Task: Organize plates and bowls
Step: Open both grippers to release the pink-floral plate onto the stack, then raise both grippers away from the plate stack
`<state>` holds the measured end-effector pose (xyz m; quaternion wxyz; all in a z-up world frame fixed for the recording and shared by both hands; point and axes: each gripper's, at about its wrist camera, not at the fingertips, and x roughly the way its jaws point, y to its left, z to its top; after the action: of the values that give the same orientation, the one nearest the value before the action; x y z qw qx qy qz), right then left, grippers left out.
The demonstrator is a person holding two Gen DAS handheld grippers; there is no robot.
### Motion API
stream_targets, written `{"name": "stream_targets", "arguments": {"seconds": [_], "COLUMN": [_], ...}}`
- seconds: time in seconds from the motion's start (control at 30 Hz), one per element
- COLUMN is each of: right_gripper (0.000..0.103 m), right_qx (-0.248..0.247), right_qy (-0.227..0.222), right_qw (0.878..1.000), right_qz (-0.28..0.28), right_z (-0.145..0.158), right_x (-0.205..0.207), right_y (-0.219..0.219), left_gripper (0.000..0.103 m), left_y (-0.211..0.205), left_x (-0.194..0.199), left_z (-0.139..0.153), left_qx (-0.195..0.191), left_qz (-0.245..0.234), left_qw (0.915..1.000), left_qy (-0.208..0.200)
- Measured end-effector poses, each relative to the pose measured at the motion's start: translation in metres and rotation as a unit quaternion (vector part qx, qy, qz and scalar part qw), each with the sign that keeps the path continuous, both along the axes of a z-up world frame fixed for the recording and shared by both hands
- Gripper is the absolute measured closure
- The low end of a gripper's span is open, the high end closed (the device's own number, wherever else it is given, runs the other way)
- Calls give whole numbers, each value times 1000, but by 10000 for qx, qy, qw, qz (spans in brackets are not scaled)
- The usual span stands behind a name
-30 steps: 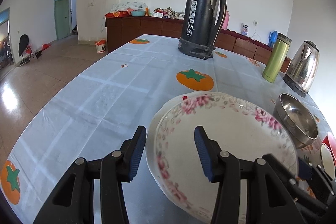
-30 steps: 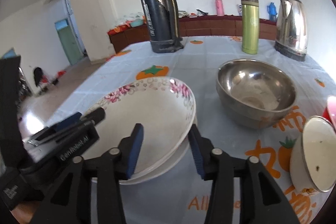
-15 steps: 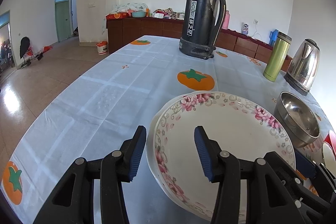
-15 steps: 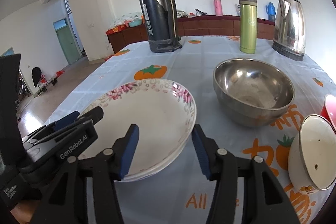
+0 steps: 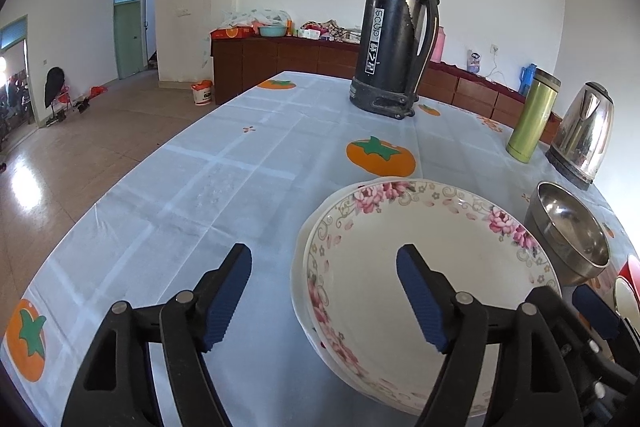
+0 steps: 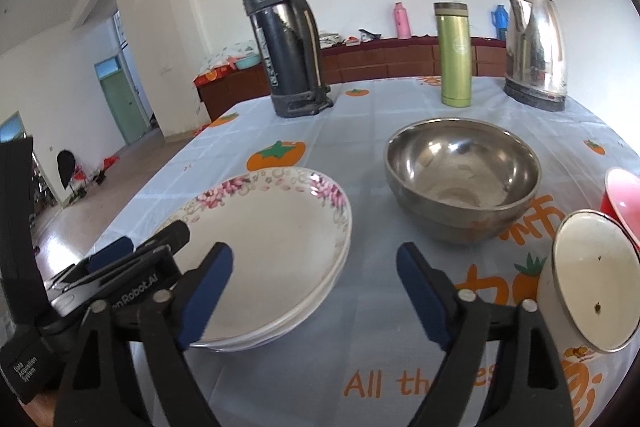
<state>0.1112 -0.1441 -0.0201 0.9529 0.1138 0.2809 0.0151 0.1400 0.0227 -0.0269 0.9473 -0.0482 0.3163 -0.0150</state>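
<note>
Two hand-held grippers face a stack of floral-rimmed plates (image 5: 432, 267) on a table (image 5: 200, 195) spread with a pale blue cloth printed with orange persimmons. The left gripper (image 5: 324, 291) has its jaws opening, wide apart, the near-left rim of the top plate lying between the blue pads without either pad pressing on it. The right gripper (image 6: 314, 287) is opening its jaws as well; the stack's right edge sits between them, untouched, with a second plate's rim showing just under the first.

Beyond the right jaws and slightly to their right stands a stainless steel bowl (image 6: 460, 179), near the plates but apart from them. A white enamel cup (image 6: 588, 279) lies tipped on its side just right of the right-hand pad, and a red bowl (image 6: 622, 199) (only partly in frame) sits behind it. Farther back stand a tall black thermos (image 6: 284, 47), a green tumbler (image 6: 454, 55) and a steel electric kettle (image 6: 534, 51).
</note>
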Motion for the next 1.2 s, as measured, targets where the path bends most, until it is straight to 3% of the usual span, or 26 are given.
{"name": "stream_targets", "arguments": {"seconds": [0.33, 0.6, 1.2], "right_gripper": [8, 4, 1], "right_qx": [1, -280, -656], "right_qy": [-460, -854, -993], "right_qw": [9981, 9943, 9917], "right_qz": [-407, -570, -480], "right_z": [9, 17, 19], "right_x": [-18, -37, -60], "right_y": [-14, -15, -10], "left_gripper": [24, 24, 24], "left_y": [0, 0, -6], "left_x": [-9, -19, -44], "left_z": [3, 7, 13], "left_qx": [37, 128, 325], "left_qz": [34, 109, 151], "left_qw": [9999, 9994, 9975], "left_qy": [-128, -295, -606]}}
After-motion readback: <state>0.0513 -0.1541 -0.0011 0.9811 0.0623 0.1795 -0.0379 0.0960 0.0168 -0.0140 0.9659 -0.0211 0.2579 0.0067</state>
